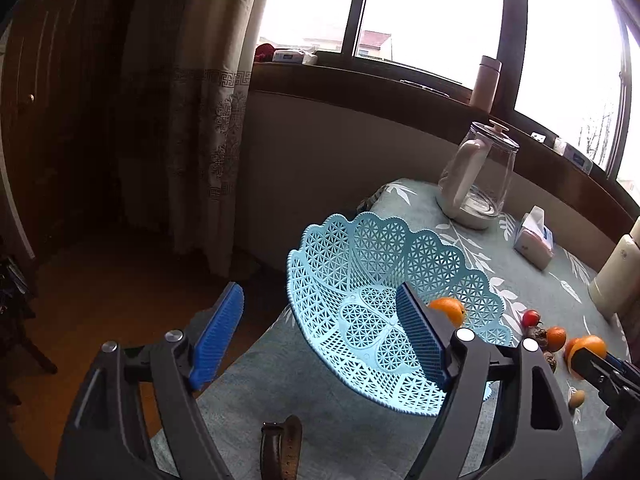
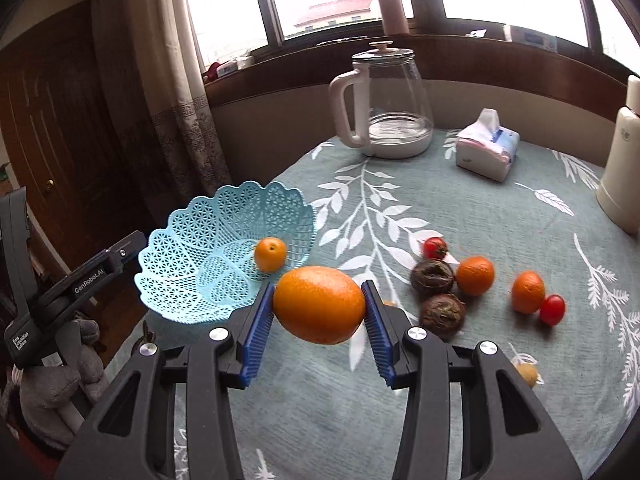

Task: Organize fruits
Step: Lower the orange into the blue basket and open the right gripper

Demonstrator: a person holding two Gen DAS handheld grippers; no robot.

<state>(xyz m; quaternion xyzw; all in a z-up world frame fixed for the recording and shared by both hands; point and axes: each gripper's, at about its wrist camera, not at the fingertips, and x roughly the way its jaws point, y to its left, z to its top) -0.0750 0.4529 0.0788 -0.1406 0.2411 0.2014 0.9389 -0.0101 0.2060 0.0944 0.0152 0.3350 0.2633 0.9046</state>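
Note:
My right gripper (image 2: 320,314) is shut on a large orange (image 2: 320,304), held above the tablecloth just right of the light blue lattice basket (image 2: 180,256). One small orange (image 2: 271,255) lies inside the basket. My left gripper (image 1: 320,334) stands wide open at the basket (image 1: 360,264), its right pad over the bowl's inside and its left pad beyond the table edge, with nothing gripped. The small orange (image 1: 450,310) shows behind that right pad. In the left wrist view the held orange (image 1: 586,348) appears at far right.
Loose on the cloth are two tangerines (image 2: 475,275) (image 2: 528,292), two cherry tomatoes (image 2: 435,248) (image 2: 553,310), two dark round fruits (image 2: 433,277) (image 2: 443,315) and a small yellowish fruit (image 2: 528,374). Behind them stand a glass kettle (image 2: 384,104), tissue pack (image 2: 486,146) and white bottle (image 2: 622,160). A watch strap (image 1: 282,448) lies near the front edge.

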